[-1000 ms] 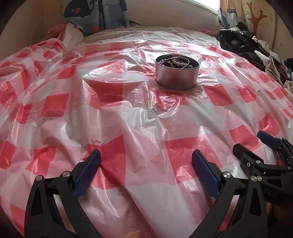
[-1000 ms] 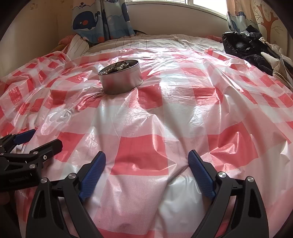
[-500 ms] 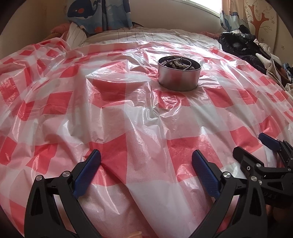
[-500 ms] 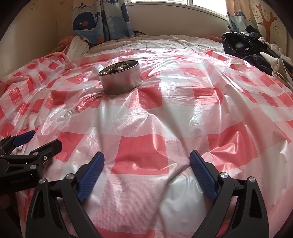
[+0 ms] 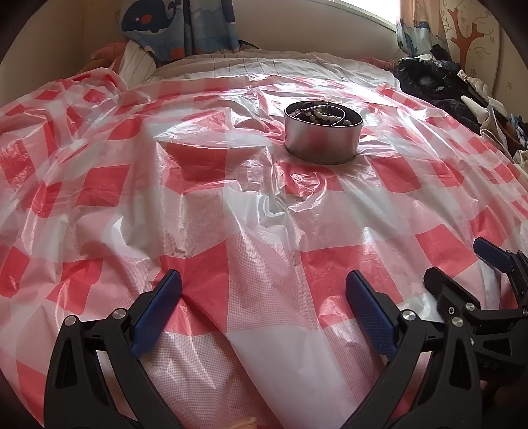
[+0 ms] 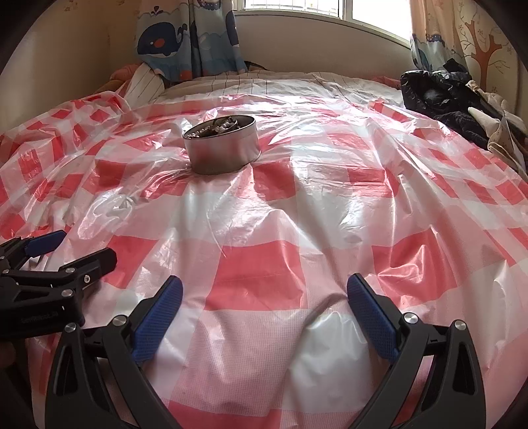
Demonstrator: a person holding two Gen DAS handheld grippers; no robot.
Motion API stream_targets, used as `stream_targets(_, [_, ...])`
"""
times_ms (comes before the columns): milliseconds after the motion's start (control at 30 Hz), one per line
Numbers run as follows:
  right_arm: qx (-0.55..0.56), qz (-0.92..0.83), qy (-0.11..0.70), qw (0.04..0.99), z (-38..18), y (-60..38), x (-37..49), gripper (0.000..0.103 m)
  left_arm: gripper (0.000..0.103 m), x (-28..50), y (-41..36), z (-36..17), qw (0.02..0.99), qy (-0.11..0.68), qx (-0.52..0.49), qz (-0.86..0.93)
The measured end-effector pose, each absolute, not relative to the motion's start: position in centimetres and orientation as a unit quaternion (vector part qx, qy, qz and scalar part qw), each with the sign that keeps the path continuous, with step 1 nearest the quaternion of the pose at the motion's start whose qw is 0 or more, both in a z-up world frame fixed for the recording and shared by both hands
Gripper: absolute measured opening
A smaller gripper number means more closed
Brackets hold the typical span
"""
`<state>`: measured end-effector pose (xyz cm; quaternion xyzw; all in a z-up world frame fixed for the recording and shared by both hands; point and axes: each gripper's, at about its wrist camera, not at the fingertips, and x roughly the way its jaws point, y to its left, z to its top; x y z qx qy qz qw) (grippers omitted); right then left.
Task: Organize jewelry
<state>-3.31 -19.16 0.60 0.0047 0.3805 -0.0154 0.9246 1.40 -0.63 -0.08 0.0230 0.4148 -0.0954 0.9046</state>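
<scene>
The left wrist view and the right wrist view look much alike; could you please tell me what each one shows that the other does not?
Only the left wrist view looks down into the tin enough to show a string of pale beads. Only the right wrist view shows the window. Both show the checked plastic sheet, the whale curtain, the dark clothes, and both grippers empty: the left gripper open, the right gripper opening.

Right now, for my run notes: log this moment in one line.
left gripper: open, empty | right gripper: opening, empty | round metal tin: holds bead jewelry | checked plastic sheet
</scene>
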Motion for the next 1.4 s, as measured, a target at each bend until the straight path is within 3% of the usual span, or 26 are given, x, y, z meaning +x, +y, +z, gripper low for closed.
stream_targets(1400, [0.000, -0.020, 0.368, 0.929, 0.82, -18.90, -3.67, 0.095, 0.095, 1.27, -0.72, -0.03, 0.907, 0.411, 0.026, -0.084])
